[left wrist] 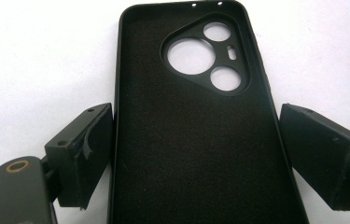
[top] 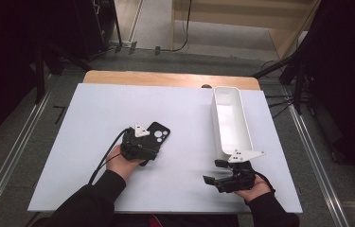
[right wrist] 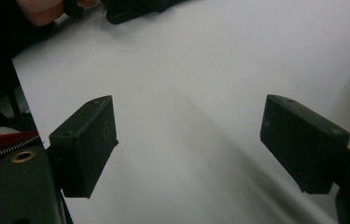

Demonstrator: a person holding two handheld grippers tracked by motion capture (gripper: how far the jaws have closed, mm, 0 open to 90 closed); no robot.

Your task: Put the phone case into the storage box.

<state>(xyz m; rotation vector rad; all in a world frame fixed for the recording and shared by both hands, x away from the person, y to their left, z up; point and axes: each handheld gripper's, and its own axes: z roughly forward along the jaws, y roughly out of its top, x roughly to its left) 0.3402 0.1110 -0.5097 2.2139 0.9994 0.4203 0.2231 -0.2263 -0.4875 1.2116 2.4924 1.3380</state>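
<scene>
A black phone case [top: 159, 133] lies on the white table with its inside up and its camera cutout at the far end. My left gripper [top: 152, 144] reaches over its near half. In the left gripper view the phone case [left wrist: 191, 154] lies between the jaws of the left gripper [left wrist: 196, 116]. The left pad sits at its edge and the right pad stands just off the other edge. My right gripper [top: 214, 172] rests low at the table's front right, open, pointing left. Nothing lies between the jaws of the right gripper [right wrist: 189, 116], just bare table.
A long white tray [top: 247, 124] stands at the right of the white tabletop [top: 94, 118], running away from me, its near end just beyond my right hand. A wooden strip [top: 165, 78] shows along the far edge. Dark stands and rails flank the table.
</scene>
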